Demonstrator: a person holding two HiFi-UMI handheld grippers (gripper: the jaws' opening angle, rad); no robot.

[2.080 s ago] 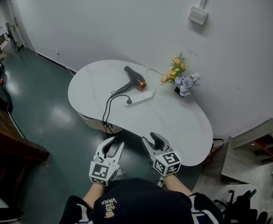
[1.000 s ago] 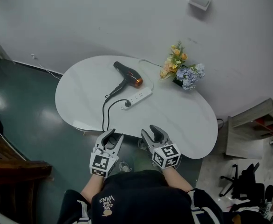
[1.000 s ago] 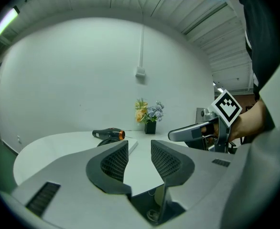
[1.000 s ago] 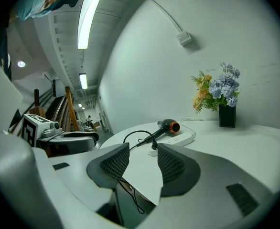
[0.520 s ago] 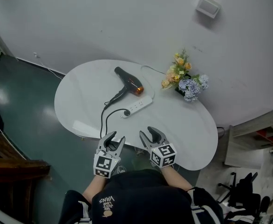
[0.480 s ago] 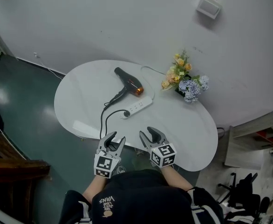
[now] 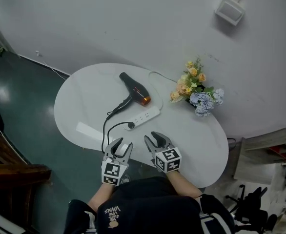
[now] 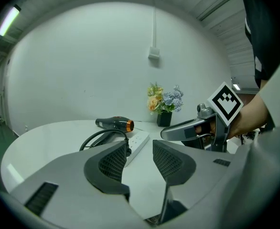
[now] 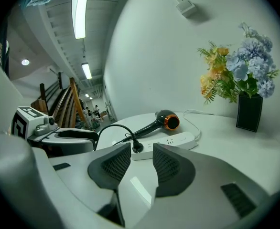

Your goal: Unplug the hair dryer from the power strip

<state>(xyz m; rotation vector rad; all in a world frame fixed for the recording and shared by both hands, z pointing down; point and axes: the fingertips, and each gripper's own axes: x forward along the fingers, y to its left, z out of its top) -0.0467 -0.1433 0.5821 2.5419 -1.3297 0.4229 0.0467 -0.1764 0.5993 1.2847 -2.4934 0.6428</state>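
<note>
Closer to white oval counter (image 7: 84, 101) near edge now: left gripper (image 7: 119, 144), fingers opening, empty; right gripper (image 7: 155, 139), fingers spread, empty; black hair dryer (image 7: 135, 89) plugged into white power strip (image 7: 144, 118).

On the table (image 7: 84, 96), the hair dryer (image 7: 135, 88) lies above the power strip (image 7: 145, 117) in the frame; the flowers (image 7: 197, 89) stand to the right of both.

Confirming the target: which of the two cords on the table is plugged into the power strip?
The black cord, running from the hair dryer to the plug at the power strip's near end; the white cord leaves the far end toward the flowers.
</note>
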